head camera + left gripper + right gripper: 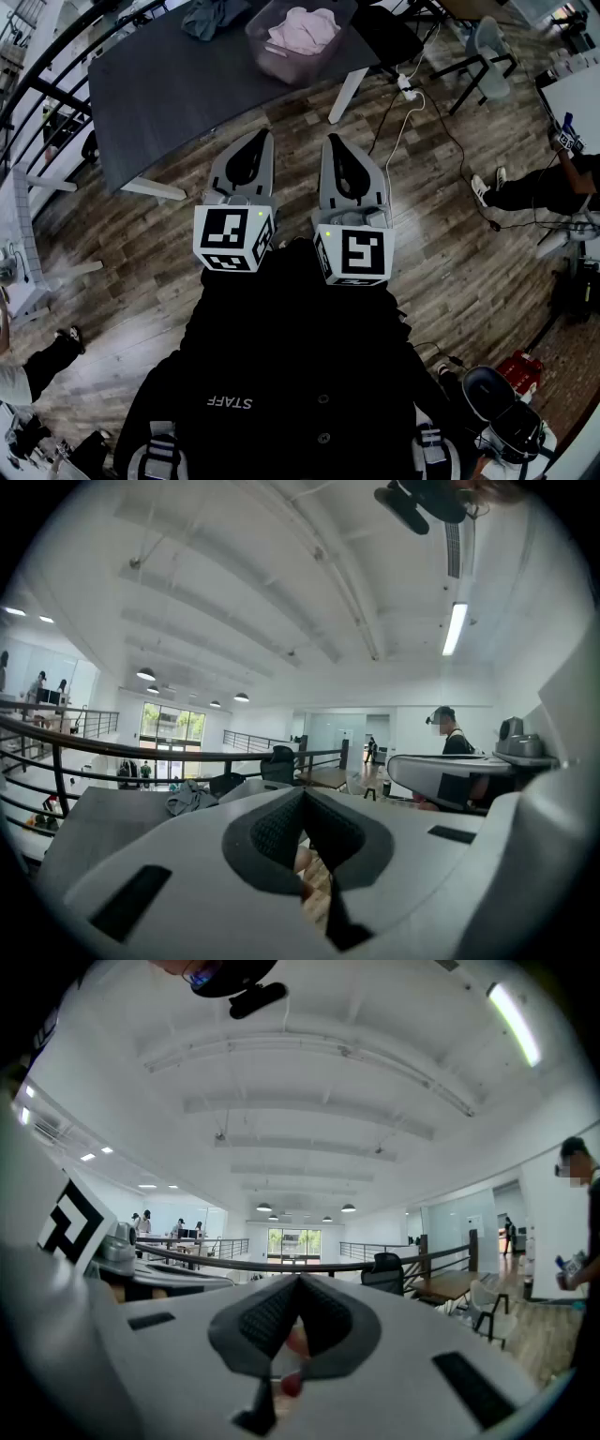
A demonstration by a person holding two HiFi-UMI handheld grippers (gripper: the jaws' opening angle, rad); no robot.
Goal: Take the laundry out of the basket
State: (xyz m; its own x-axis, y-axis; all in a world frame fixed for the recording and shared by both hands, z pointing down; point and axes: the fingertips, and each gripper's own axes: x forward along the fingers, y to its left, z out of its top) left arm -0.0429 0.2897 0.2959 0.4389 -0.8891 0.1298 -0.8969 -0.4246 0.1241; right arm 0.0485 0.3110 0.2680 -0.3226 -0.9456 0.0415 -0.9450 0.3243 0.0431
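Note:
In the head view a translucent laundry basket (267, 52) stands on the far side of a dark grey table (169, 103), with pink laundry (302, 30) heaped inside. A dark teal garment (214, 17) lies on the table left of it, and shows as a crumpled cloth (191, 801) in the left gripper view. Both grippers are held close to the person's chest over the wooden floor, well short of the table and pointing toward it. My left gripper (265, 136) (302, 795) is shut with nothing in it. My right gripper (330, 141) (298, 1283) is also shut and holds nothing.
A black chair (389, 33) stands right of the basket. A white power strip (408, 89) and its cable lie on the floor by the white table leg (345, 94). A grey chair (489, 56) and a person (548, 186) are at the right, and a railing (37, 84) runs along the left.

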